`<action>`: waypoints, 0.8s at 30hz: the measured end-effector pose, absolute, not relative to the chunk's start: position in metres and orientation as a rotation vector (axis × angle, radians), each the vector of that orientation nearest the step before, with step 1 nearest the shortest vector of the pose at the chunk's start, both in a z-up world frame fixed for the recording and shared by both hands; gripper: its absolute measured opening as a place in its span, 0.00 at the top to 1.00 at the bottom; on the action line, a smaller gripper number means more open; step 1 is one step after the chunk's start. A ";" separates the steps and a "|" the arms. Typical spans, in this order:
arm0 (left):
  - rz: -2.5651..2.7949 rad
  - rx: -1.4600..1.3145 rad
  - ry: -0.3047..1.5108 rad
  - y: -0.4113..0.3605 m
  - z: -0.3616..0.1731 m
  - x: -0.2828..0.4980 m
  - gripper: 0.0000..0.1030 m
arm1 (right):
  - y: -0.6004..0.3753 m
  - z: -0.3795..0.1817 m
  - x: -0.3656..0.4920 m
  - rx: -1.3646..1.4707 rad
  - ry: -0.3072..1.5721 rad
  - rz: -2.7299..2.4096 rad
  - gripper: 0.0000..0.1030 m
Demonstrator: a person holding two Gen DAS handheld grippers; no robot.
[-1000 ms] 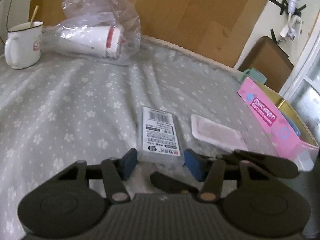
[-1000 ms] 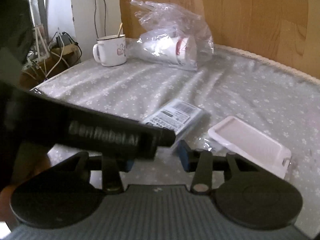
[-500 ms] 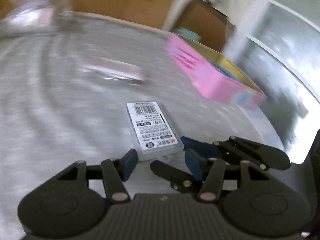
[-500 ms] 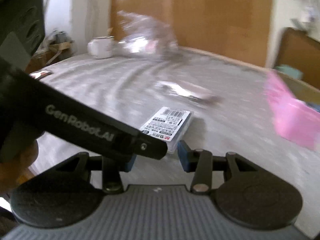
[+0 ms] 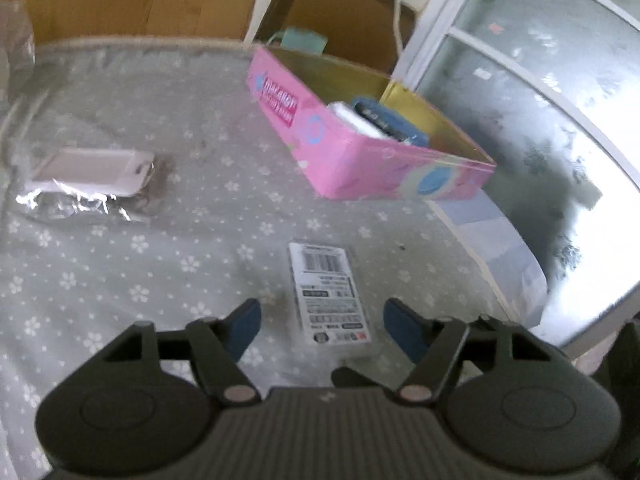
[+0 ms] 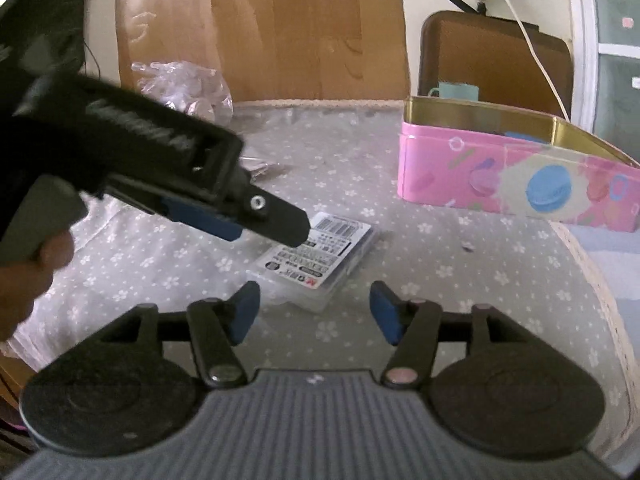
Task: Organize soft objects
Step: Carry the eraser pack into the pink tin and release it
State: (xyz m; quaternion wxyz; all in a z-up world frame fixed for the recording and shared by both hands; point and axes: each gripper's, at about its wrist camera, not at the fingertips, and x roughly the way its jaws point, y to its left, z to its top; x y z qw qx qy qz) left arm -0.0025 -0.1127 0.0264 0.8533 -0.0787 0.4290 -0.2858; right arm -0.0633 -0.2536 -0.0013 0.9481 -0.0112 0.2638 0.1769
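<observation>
A clear flat packet with a barcode label (image 5: 328, 292) lies on the flowered grey cloth. It sits between the blue pads of my left gripper (image 5: 322, 324), which are opening and stand clear of its sides. My right gripper (image 6: 315, 310) is opening too, and the packet (image 6: 320, 256) lies just ahead of its pads, untouched. One of the left gripper's fingers (image 6: 280, 220) reaches over the packet from the left. The pink tin (image 5: 360, 160) stands open beyond, with white and blue items inside.
A white flat pack in crinkled wrap (image 5: 92, 168) lies at the left. A clear plastic bag (image 6: 188, 88) sits at the back by the wooden board. The table's edge (image 5: 480, 248) runs close on the right, past the pink tin (image 6: 500, 176). A hand (image 6: 24, 280) holds the left gripper.
Both grippers swung right, and the labelled packet went with them, away from the white pack toward the pink tin. Both pairs of jaws have widened, and the left pads no longer touch the packet.
</observation>
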 end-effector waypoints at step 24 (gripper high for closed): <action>-0.767 -0.092 0.713 -0.288 0.114 0.159 0.38 | -0.363 0.068 0.073 -0.049 0.314 0.159 0.46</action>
